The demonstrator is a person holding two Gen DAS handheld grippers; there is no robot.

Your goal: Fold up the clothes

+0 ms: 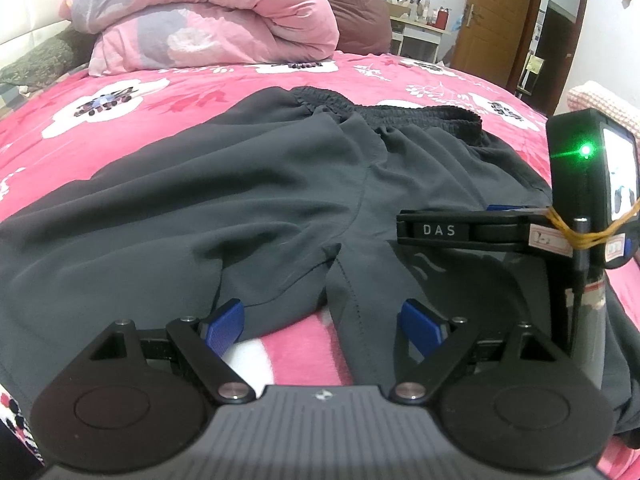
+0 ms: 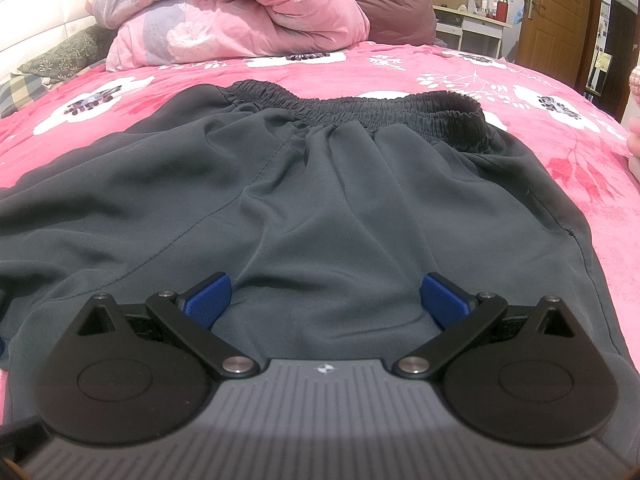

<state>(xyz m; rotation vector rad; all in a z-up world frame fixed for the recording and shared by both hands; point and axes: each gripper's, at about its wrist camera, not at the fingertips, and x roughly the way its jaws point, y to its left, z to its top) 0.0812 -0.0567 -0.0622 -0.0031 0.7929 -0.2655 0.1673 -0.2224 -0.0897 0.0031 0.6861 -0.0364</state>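
Note:
Dark grey shorts (image 1: 248,192) lie spread flat on the pink flowered bed cover (image 1: 120,92), elastic waistband (image 1: 400,114) at the far side and leg hems toward me. My left gripper (image 1: 322,326) hangs open over the crotch split, where a strip of pink cover shows between the two legs. Its blue pads (image 1: 222,330) hold nothing. In the right wrist view the shorts (image 2: 320,200) fill the middle. My right gripper (image 2: 326,300) stands open over the right leg's cloth, nothing between its pads. The right gripper's body (image 1: 520,228) shows at the right of the left wrist view.
A rolled pink quilt (image 1: 208,16) and a brown cushion (image 2: 396,4) lie at the head of the bed. A patterned pillow (image 2: 60,58) sits at far left. Beyond the bed stand a white desk with bottles (image 2: 476,24) and a wooden door (image 2: 556,16).

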